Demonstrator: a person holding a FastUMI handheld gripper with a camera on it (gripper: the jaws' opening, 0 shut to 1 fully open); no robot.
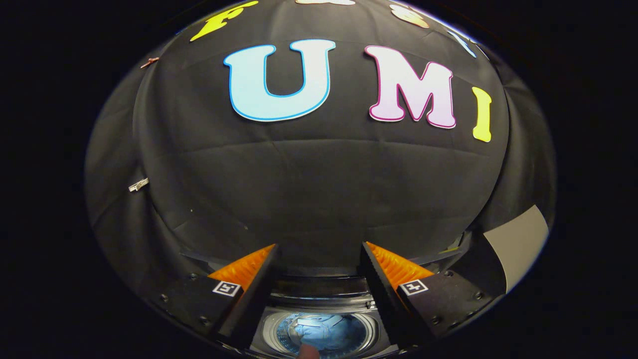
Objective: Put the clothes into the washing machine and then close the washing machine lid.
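Note:
My gripper (319,249) is open, its two fingers spread wide with nothing between them, held high above the washing machine (319,299). Below and between the fingers I look down into the machine's round drum. A light blue garment (324,331) lies inside the drum. The lid is raised: its dark edge (319,271) stands at the back of the opening, just beyond the fingertips. A small bit of a person's hand (308,351) shows at the near rim of the drum.
The black cloth wall (319,189) rises straight ahead behind the machine. A grey panel (518,244) sits low to the right of the right finger. Two small clips (138,185) hang on the cloth at the left.

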